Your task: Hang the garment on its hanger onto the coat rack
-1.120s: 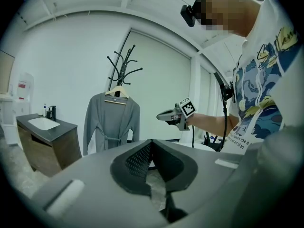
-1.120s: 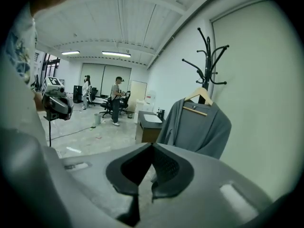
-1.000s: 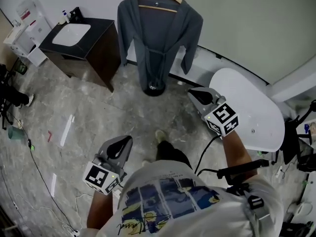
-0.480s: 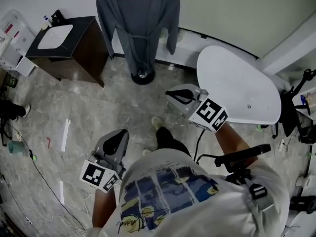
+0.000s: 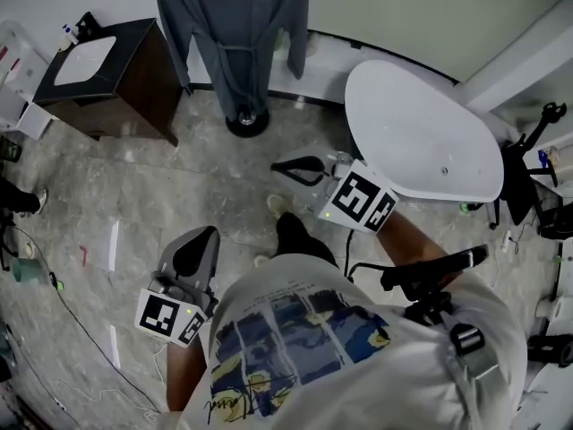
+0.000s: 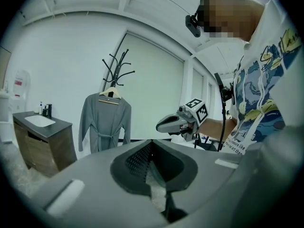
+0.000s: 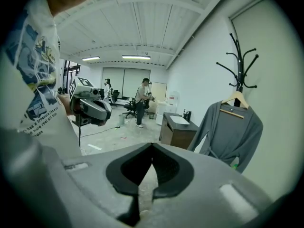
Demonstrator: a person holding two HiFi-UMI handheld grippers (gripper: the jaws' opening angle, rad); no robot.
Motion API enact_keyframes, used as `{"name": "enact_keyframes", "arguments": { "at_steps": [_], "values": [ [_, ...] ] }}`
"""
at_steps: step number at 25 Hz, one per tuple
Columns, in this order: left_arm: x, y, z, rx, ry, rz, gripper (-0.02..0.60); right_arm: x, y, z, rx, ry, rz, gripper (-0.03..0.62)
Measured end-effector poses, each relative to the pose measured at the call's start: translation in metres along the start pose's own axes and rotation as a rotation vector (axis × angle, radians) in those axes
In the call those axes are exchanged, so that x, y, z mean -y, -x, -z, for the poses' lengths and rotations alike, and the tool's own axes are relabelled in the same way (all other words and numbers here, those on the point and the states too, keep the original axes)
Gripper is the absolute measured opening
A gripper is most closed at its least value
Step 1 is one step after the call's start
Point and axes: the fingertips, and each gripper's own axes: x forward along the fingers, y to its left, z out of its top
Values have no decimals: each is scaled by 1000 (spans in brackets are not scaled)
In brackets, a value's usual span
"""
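Note:
A grey robe (image 5: 235,27) hangs on a wooden hanger (image 6: 109,95) from the black coat rack (image 6: 117,69), whose round base (image 5: 246,122) stands on the floor by the wall. My right gripper (image 5: 288,167) is held out over the floor, well short of the robe, jaws shut and empty. My left gripper (image 5: 199,245) sits lower and closer to my body, also shut on nothing. The left gripper view shows the robe (image 6: 105,121) far ahead and the right gripper (image 6: 167,124) beside it. The right gripper view has the robe (image 7: 233,133) at the right and the left gripper (image 7: 91,109) at the left.
A dark vanity with a white sink (image 5: 100,72) stands left of the rack. A white bathtub (image 5: 421,133) lies to the right. Cables and a green cup (image 5: 25,270) lie on the marble floor at left. People (image 7: 141,101) stand far off down the room.
My right gripper has swung leftward across the floor, away from the tub. The left gripper drifted slightly. The robe and rack have slid toward the top edge of the head view.

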Motion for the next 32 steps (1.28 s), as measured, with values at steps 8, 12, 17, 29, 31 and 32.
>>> {"name": "enact_keyframes", "arguments": {
  "at_steps": [8, 12, 17, 29, 31, 32],
  "values": [
    [5, 0, 0, 4, -2, 5, 3, -15, -6, -17, 23, 33, -35, 2],
    [6, 0, 1, -1, -4, 0, 3, -19, -7, -19, 22, 41, -42, 2],
    [6, 0, 1, 0, -9, 2, 3, -23, -6, -22, 25, 44, -44, 2],
    [10, -10, 8, -17, -8, 27, 3, -19, 1, -14, 20, 41, -22, 2],
    [11, -13, 8, -19, -9, 36, 3, -18, 2, -11, 16, 39, -16, 2],
    [12, -14, 9, -20, -10, 39, 3, -18, 2, -9, 14, 38, -13, 2]
  ]
}}
